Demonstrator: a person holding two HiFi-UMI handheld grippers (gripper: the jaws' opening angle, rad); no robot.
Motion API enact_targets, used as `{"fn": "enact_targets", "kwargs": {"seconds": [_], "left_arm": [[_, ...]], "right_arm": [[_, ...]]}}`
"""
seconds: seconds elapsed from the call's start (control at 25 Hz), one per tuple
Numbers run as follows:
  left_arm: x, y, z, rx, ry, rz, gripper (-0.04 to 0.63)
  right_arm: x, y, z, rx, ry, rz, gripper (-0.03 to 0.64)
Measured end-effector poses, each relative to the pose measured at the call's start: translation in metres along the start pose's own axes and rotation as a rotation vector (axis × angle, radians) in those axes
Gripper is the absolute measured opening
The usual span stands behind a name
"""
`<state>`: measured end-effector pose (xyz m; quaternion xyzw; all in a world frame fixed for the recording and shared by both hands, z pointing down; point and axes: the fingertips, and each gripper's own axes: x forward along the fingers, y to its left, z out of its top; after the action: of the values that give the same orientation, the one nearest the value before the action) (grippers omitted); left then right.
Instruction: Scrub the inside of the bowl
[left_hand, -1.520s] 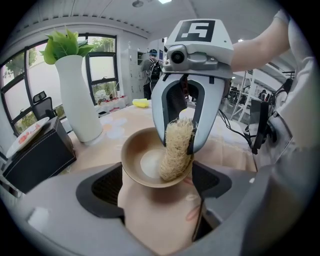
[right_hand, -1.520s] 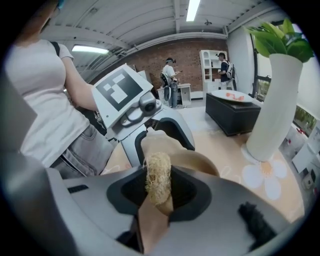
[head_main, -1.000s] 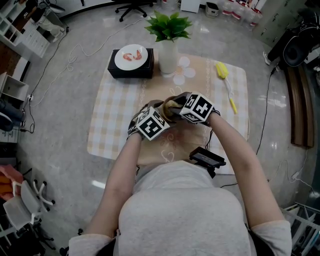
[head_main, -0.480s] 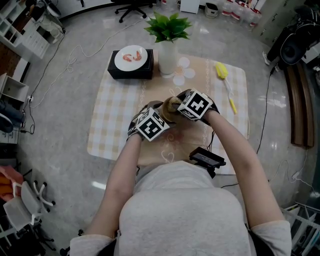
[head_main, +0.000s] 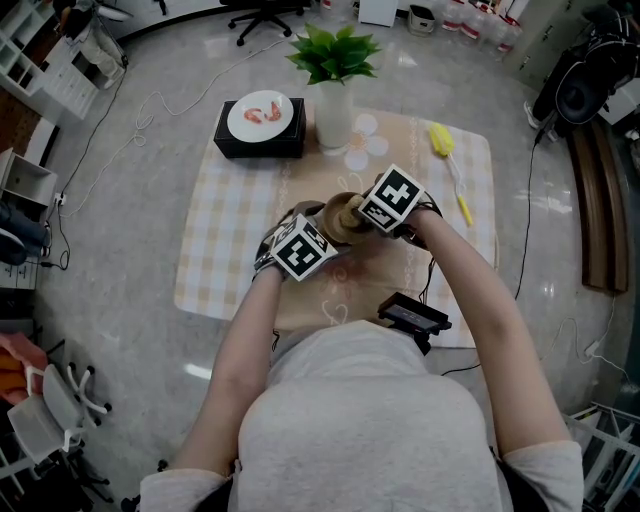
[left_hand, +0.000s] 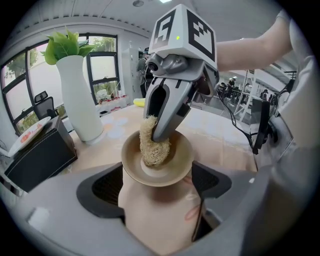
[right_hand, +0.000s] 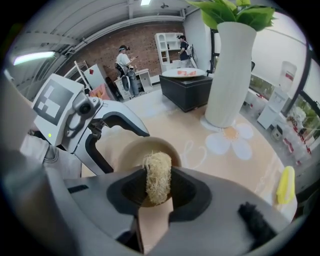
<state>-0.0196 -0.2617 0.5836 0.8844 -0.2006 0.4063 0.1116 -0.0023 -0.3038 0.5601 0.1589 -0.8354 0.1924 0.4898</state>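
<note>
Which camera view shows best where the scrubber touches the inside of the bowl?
The left gripper view: the scrubber, held by the right gripper, presses into the open bowl. The right gripper view shows the scrubber between its jaws, partly covering the bowl. In the head view the right gripper mostly hides it.

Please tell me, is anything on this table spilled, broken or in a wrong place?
Nothing stands out. The left tongs grip the bowl while the right tongs press the loofah scrubber into it, as scrubbing needs. No spill or damage shows on the tablecloth.
</note>
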Motion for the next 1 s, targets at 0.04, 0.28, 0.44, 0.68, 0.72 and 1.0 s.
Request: {"fn": "enact_targets", "kwargs": {"seconds": [0.04, 0.28, 0.44, 0.68, 0.72, 1.0], "left_arm": [[0.0, 0.0, 0.0, 0.0, 0.0, 0.0, 0.44], [0.0, 0.001, 0.0, 0.0, 0.007, 0.003, 0.442], [0.0, 0.0, 0.0, 0.004, 0.009, 0.008, 0.443], [0.0, 0.0, 0.001, 0.016, 0.005, 0.01, 0.446], [0.0, 0.0, 0.001, 0.018, 0.006, 0.009, 0.446], [-0.004, 0.002, 0.004, 0.017, -0.014, 0.025, 0.46]], "right_arm": [[0.0, 0.001, -0.002, 0.004, 0.004, 0.007, 0.104], [-0.002, 0.013, -0.01, 0.023, 0.013, 0.069, 0.104], [-0.004, 0.025, -0.012, 0.027, 0.005, 0.12, 0.104], [-0.017, 0.03, -0.008, 0.054, -0.05, 0.119, 0.103], [-0.019, 0.031, -0.008, 0.06, -0.062, 0.113, 0.104], [-0.033, 0.035, -0.003, 0.112, -0.186, 0.069, 0.104]]}}
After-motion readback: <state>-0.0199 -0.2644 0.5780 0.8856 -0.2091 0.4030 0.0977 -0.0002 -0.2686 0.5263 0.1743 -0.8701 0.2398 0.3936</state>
